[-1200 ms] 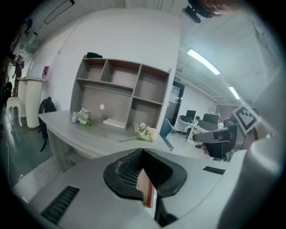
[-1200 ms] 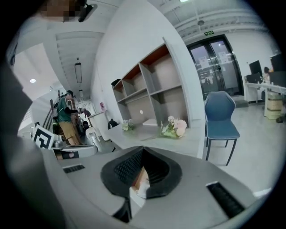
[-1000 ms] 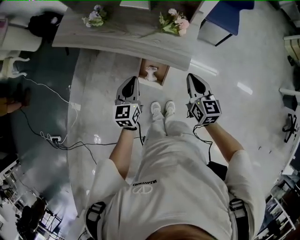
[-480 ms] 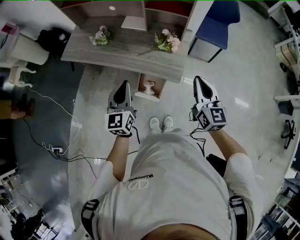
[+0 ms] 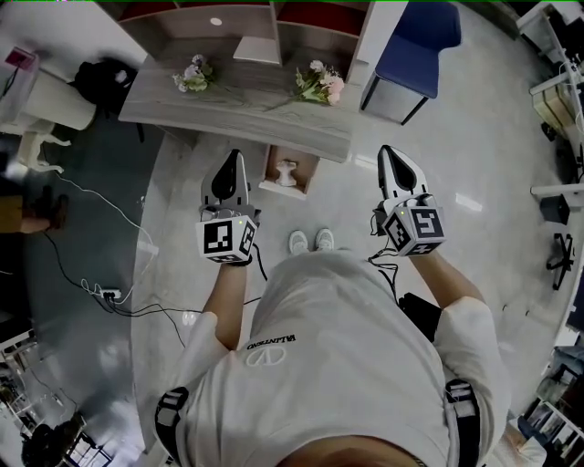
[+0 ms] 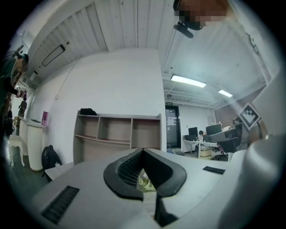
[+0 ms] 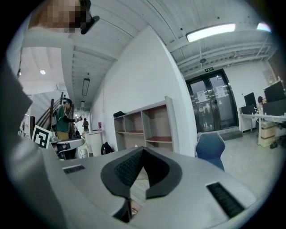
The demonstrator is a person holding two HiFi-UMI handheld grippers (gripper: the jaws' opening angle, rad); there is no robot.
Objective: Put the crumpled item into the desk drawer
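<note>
A white crumpled item (image 5: 288, 171) lies inside the open wooden drawer (image 5: 270, 170) under the front edge of the grey desk (image 5: 228, 105). My left gripper (image 5: 235, 157) hangs just left of the drawer, jaws pressed together with nothing between them. To the right of the drawer my right gripper (image 5: 387, 151) is shut and empty too. In the left gripper view the left gripper's (image 6: 143, 151) black pads meet at the tip. The right gripper (image 7: 144, 149) looks the same in its own view. Both point over the desk toward the shelf unit.
Two small flower bunches (image 5: 317, 84) lie on the desk. A wooden shelf unit (image 5: 255, 23) stands behind it and a blue chair (image 5: 415, 41) at the right. Cables and a power strip (image 5: 108, 294) trail on the floor at the left. The person's shoes (image 5: 310, 241) are near the drawer.
Both grippers stay shut and empty. The left one has drifted a little to the left, away from the drawer. The view has risen, showing more of the desk and the shelf.
</note>
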